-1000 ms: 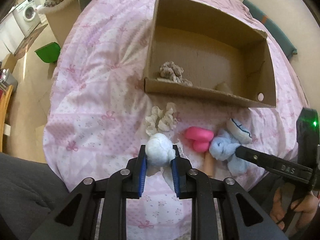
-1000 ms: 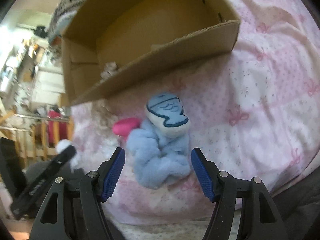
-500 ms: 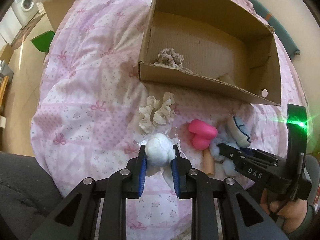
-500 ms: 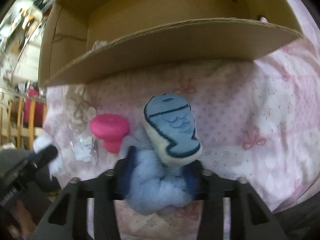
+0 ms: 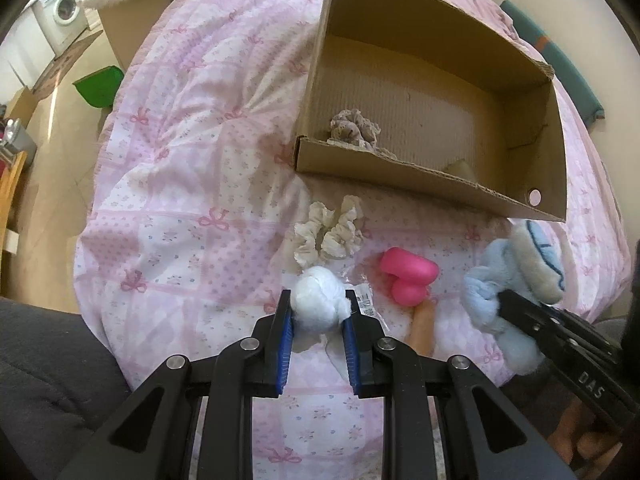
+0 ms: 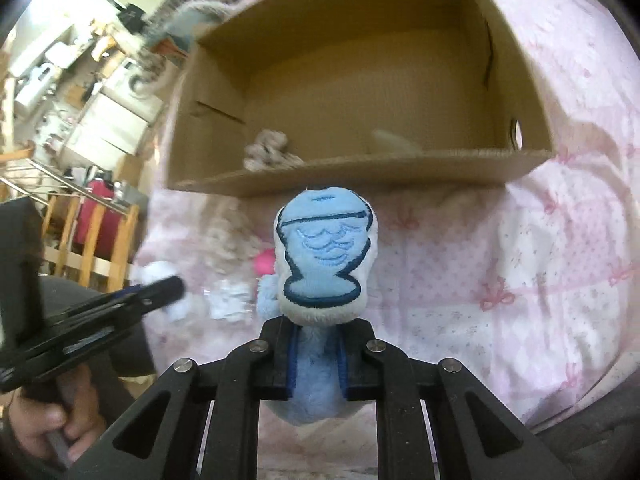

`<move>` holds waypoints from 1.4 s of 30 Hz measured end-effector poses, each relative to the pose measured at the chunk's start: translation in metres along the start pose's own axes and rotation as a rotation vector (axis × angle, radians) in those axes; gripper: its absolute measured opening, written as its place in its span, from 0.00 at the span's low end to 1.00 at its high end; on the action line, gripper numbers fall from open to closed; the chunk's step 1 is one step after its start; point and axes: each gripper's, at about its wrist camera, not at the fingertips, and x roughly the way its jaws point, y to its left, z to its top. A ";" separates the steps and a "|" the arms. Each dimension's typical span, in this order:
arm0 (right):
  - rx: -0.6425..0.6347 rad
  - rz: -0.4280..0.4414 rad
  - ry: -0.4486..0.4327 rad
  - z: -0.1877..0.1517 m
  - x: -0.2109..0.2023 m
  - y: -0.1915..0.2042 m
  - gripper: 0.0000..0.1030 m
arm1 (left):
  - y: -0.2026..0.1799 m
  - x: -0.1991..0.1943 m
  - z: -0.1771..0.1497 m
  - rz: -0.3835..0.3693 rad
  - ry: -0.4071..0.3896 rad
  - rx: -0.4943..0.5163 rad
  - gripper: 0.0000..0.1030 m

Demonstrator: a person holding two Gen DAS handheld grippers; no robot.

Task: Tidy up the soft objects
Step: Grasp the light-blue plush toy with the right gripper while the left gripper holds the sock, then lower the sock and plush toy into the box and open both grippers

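Note:
My left gripper (image 5: 317, 316) is shut on a white soft ball (image 5: 318, 306), held just above the pink quilt. My right gripper (image 6: 316, 354) is shut on a light blue plush with a fish patch (image 6: 322, 256), lifted off the quilt; it also shows in the left wrist view (image 5: 516, 276). An open cardboard box (image 5: 400, 176) lies ahead on the bed, with a beige scrunchie (image 5: 354, 130) and a pale item (image 5: 460, 168) inside. A cream scrunchie (image 5: 330, 234) and a pink toy (image 5: 408, 276) lie on the quilt in front of the box.
The pink quilt (image 5: 192, 184) covers a bed whose edge drops to the floor at the left. A clear plastic wrapper with a label (image 5: 364, 304) lies by the pink toy. A green bin (image 5: 98, 86) and a washing machine (image 5: 64, 16) stand on the floor far left.
My right gripper has closed on the blue plush and lifted it off the quilt. My left gripper still holds the white ball and has barely moved.

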 end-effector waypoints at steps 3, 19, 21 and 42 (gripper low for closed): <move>-0.006 -0.011 0.003 -0.002 -0.003 -0.001 0.16 | -0.001 0.000 -0.001 0.007 -0.006 0.010 0.20; -0.001 0.023 -0.084 0.001 -0.038 -0.001 0.16 | -0.007 -0.037 0.015 0.014 -0.105 0.037 0.20; 0.001 0.026 -0.118 0.007 -0.051 0.000 0.16 | -0.011 -0.051 0.024 0.006 -0.145 0.046 0.20; -0.001 -0.003 -0.266 0.110 -0.065 -0.029 0.16 | -0.057 -0.040 0.124 -0.007 -0.296 0.137 0.20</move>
